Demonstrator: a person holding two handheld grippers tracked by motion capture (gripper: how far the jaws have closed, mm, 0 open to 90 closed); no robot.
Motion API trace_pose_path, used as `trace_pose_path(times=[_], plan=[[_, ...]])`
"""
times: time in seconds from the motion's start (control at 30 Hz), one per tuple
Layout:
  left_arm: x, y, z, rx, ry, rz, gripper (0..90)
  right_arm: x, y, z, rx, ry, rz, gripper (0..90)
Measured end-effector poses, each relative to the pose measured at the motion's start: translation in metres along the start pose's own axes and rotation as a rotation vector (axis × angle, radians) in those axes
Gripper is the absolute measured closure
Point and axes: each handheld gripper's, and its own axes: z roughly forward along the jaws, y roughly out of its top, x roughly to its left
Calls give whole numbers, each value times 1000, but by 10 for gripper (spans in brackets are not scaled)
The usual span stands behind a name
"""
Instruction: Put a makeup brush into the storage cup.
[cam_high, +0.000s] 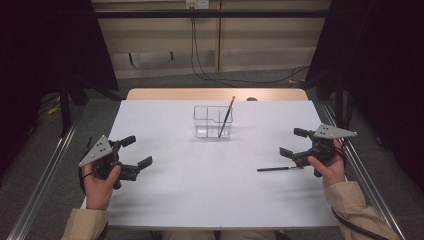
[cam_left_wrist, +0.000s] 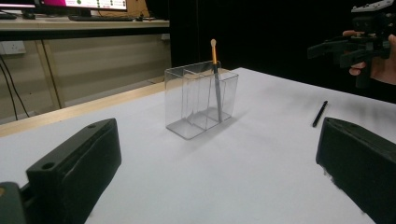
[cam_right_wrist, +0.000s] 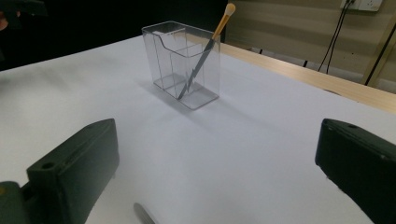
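one pen (cam_high: 280, 169) beside right gripper (cam_high: 294, 143)

A white table top (cam_high: 165, 200) with a pale wooden strip (cam_high: 200, 94) along its far edge stands between dark curtains (cam_high: 45, 45) and metal rails (cam_high: 45, 180). Black cables (cam_high: 240, 80) trail from a wall socket (cam_high: 196, 4) down across the grey floor (cam_high: 150, 80). In the left gripper view, a monitor (cam_left_wrist: 93, 3) and what appears to be a keyboard (cam_left_wrist: 100, 18) sit on a desk (cam_left_wrist: 56, 25) behind.
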Motion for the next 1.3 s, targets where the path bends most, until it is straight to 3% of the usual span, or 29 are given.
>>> trace_pose_path(times=[0.6, 1.3], plan=[[-2, 0, 0, 11, -1, 11, 0, -3, 3, 8, 205, 42, -67, 0], [-3, 0, 2, 16, -5, 11, 1, -12, 4, 19, 517, 94, -142, 11]])
